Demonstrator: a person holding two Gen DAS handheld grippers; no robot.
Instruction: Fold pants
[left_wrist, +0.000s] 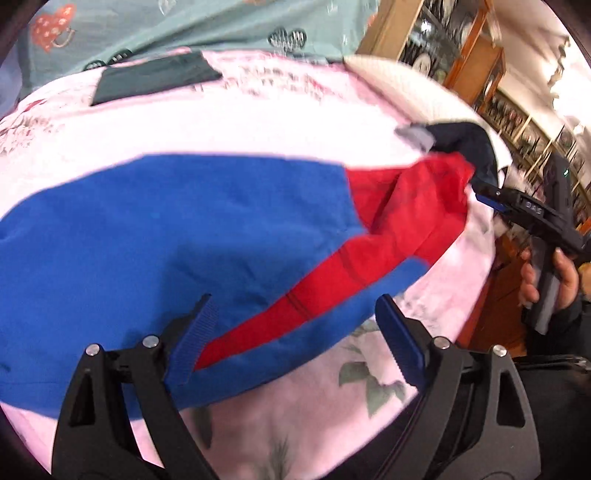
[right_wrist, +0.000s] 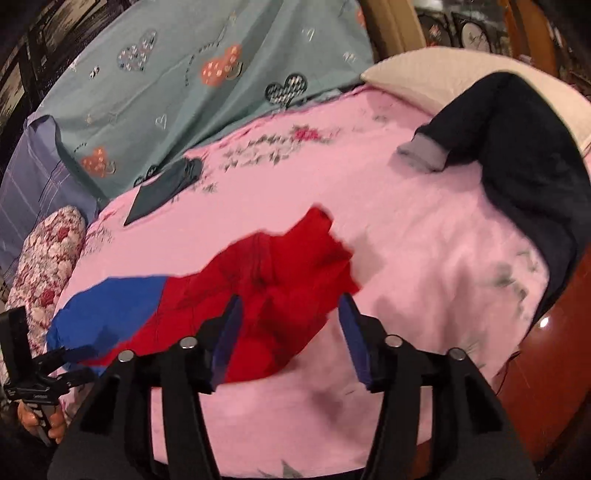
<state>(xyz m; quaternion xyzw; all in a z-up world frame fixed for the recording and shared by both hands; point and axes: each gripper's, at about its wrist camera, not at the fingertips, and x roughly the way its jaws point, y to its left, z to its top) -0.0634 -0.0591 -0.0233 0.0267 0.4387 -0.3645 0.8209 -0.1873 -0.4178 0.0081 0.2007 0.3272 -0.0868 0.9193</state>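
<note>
The blue and red pants (left_wrist: 192, 236) lie across the pink floral bed sheet (left_wrist: 258, 122), blue part to the left, red part to the right. In the right wrist view the red part (right_wrist: 280, 295) is bunched in front of me and the blue part (right_wrist: 110, 306) trails left. My left gripper (left_wrist: 295, 332) is open, its jaws wide apart over the near edge of the pants. My right gripper (right_wrist: 290, 336) is open over the red end; it also shows in the left wrist view (left_wrist: 495, 199) at the far right.
Dark navy pants (right_wrist: 524, 155) lie at the bed's right edge by a cream pillow (right_wrist: 443, 70). A folded dark green garment (right_wrist: 166, 188) lies at the back. A teal heart-print cover (right_wrist: 192, 74) and a floral bolster (right_wrist: 44, 266) bound the far and left sides. A wooden footboard (right_wrist: 554, 362) is at right.
</note>
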